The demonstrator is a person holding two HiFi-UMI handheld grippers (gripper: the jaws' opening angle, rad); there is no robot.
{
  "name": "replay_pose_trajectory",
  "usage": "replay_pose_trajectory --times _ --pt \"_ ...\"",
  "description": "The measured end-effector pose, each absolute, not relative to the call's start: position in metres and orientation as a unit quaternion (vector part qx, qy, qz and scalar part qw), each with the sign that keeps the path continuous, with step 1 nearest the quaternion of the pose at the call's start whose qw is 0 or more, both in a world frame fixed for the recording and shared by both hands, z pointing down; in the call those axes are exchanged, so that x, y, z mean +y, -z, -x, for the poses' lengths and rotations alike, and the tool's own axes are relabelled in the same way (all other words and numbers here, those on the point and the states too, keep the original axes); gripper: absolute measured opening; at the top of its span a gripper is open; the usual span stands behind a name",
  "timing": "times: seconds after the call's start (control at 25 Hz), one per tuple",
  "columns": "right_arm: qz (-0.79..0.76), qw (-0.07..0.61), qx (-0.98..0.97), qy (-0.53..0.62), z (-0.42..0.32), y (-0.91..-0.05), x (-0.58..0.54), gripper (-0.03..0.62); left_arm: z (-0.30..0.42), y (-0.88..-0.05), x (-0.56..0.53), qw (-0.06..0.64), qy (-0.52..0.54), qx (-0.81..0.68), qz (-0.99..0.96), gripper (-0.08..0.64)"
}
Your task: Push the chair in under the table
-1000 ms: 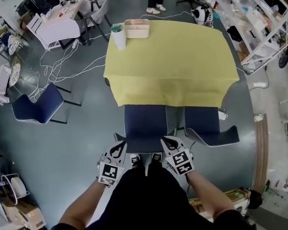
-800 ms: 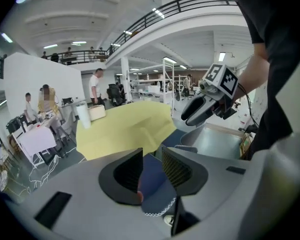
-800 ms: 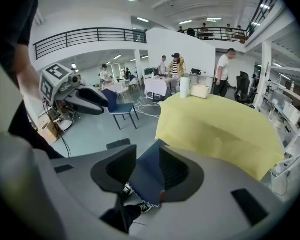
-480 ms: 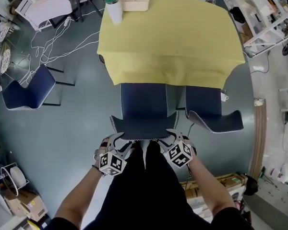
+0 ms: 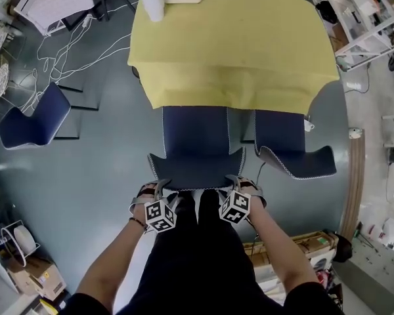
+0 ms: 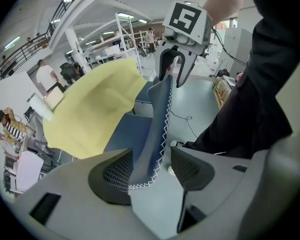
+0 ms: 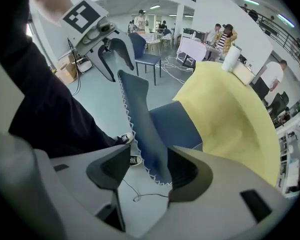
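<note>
The blue chair (image 5: 196, 143) is seen with its seat partly under the yellow-covered counter (image 5: 233, 44), and its backrest (image 5: 196, 172) is left standing out on the near side. The backrest's stitched top edge is straddled by the left tool (image 5: 159, 190) and the right tool (image 5: 241, 184). Both pairs of jaws have just been opening and are held wide, with nothing clamped. The shell is judged stiff and the chair fairly light, likely to slide on the smooth floor (image 5: 98, 169). A hold at both upper corners is advised, so that it is pushed straight.
</note>
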State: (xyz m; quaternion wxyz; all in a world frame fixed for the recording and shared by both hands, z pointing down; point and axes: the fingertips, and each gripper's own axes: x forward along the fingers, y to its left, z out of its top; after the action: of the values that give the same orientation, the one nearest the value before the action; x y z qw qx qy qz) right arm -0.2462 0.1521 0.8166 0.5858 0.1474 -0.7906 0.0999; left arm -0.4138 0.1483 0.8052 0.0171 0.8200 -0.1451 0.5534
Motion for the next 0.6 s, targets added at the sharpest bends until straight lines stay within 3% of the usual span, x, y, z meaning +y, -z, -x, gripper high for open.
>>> replay_pose_trajectory --times 0.2,0.32,0.4,0.6 --pt "-0.137 0.614 -0.774 -0.077 0.252 -0.842 0.153 0.225 0.421 -0.831 0.145 0.024 -0.584 -0.134 -0.8 0.241" --pt "-0.146 0.624 -0.766 -0.058 0.25 -0.85 0.15 0.216 0.419 -0.836 0.144 0.021 -0.586 -0.134 -0.799 0.175" --pt "-0.152 0.626 -0.764 -0.049 0.249 -0.851 0.147 0.155 0.417 -0.837 0.147 0.015 -0.587 -0.126 -0.799 0.137" --pt "-0.148 0.625 -0.765 -0.037 0.25 -0.85 0.146 0.117 0.417 -0.837 0.147 0.006 -0.588 -0.12 -0.8 0.115"
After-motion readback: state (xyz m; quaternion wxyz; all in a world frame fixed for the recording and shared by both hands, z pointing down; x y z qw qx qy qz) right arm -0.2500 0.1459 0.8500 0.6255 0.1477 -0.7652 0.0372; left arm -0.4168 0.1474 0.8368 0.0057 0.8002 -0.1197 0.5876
